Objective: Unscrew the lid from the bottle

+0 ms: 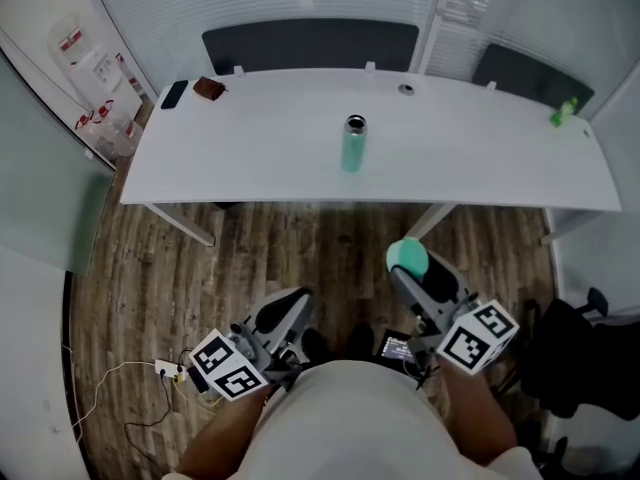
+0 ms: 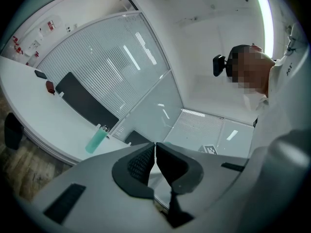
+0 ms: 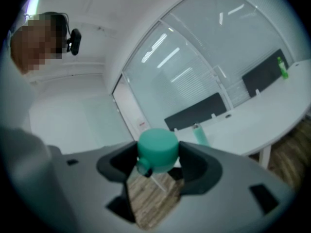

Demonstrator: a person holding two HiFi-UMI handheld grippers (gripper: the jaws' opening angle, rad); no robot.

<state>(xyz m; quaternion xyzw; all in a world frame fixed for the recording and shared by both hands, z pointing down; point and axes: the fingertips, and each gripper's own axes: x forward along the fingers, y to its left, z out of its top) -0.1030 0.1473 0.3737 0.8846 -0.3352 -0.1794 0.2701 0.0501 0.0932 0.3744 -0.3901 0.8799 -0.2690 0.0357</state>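
Observation:
A green bottle (image 1: 352,146) with an open metal mouth stands upright near the middle of the white table (image 1: 480,158); it also shows as the bottle (image 2: 96,139) and the bottle (image 3: 199,134) in the gripper views. Its green lid (image 3: 156,150) sits between the jaws of my right gripper (image 3: 158,154), which is shut on it, well back from the table over the floor; in the head view the lid (image 1: 408,256) shows at the right gripper (image 1: 410,264) tip. My left gripper (image 2: 155,160) is shut with nothing in it; in the head view the left gripper (image 1: 290,313) is close to my body.
A phone (image 1: 174,94) and a brown wallet-like item (image 1: 209,88) lie at the table's far left. A small round thing (image 1: 405,89) lies at the back edge, a small green item (image 1: 565,111) at the far right. Dark chairs (image 1: 310,43) stand behind. Cables (image 1: 120,378) lie on the wooden floor.

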